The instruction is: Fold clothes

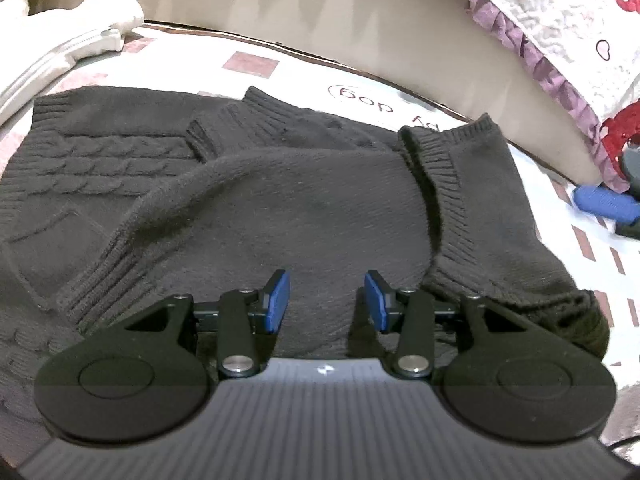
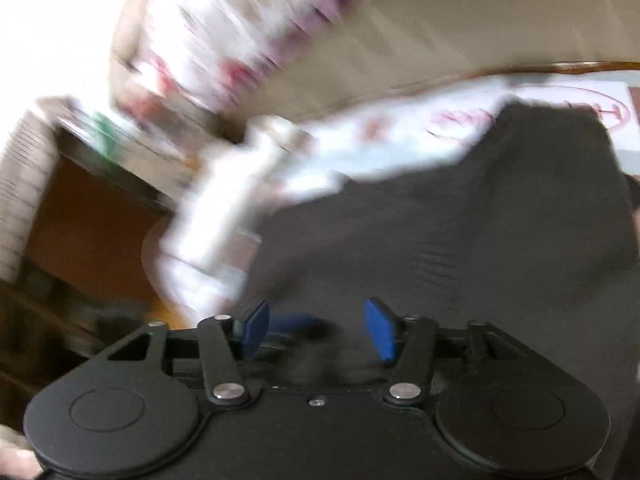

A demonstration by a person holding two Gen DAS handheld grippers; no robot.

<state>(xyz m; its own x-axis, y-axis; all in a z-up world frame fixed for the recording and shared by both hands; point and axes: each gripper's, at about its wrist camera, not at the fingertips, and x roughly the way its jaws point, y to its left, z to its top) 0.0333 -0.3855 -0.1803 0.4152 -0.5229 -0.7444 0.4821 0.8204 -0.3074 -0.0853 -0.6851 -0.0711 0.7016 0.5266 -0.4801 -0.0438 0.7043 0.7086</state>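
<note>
A dark grey cable-knit sweater point(image 1: 280, 200) lies partly folded on a white patterned table cover point(image 1: 400, 96). One sleeve is laid across its body, with ribbed cuffs point(image 1: 436, 168) at the right. My left gripper point(image 1: 326, 300) is open just above the sweater's near part, holding nothing. The right wrist view is blurred by motion. In it my right gripper point(image 2: 316, 330) is open over the dark sweater point(image 2: 480, 240), at its left edge. In the left wrist view the right gripper's blue tip point(image 1: 604, 202) shows at the far right.
A white zipped garment point(image 1: 68, 48) lies at the back left. A quilted cover with purple frill point(image 1: 560, 40) hangs at the back right. A beige wall or board point(image 1: 320, 20) runs behind the table. An orange-brown floor point(image 2: 92, 224) shows off the table's left edge.
</note>
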